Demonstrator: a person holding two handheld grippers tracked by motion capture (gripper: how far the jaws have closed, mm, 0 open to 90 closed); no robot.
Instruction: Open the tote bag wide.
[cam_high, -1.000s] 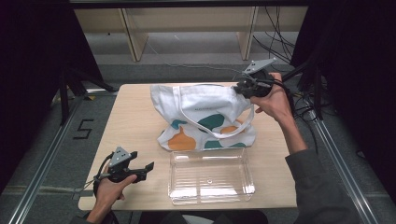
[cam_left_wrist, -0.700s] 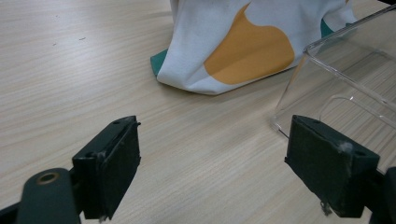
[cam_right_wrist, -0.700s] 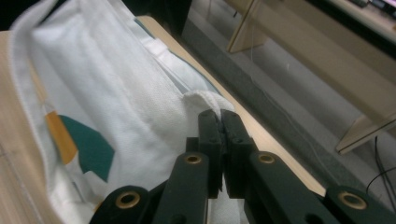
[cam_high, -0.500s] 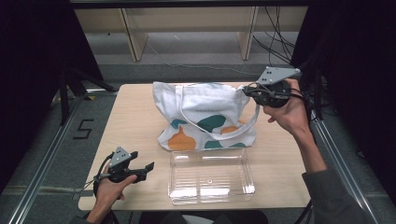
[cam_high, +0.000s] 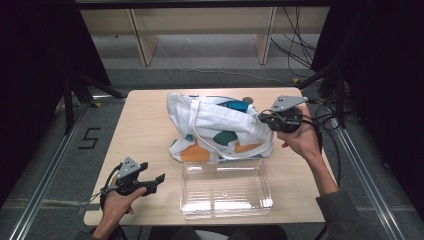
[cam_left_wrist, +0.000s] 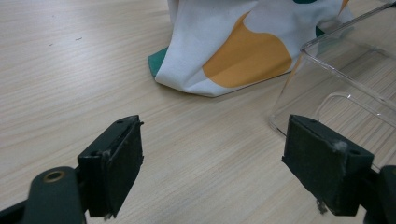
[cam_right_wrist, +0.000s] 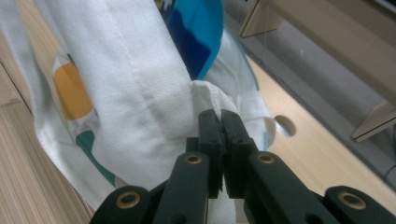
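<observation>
A white tote bag with orange and teal patches lies on the wooden table. Something blue shows in its mouth. My right gripper is at the bag's right rim, shut on a fold of the white cloth. In the right gripper view its jaws meet with the fabric pinched at their tips, and the blue thing sits behind. My left gripper rests open near the front left edge. In the left gripper view its jaws are wide apart over bare wood, facing the bag's corner.
A clear plastic container sits in front of the bag, its corner close to my left gripper's right jaw. A round hole in the tabletop lies behind the bag. Cables trail off the right edge.
My right gripper has come down and slightly right to the bag's right rim, holding cloth. The left gripper has stayed where it was.
</observation>
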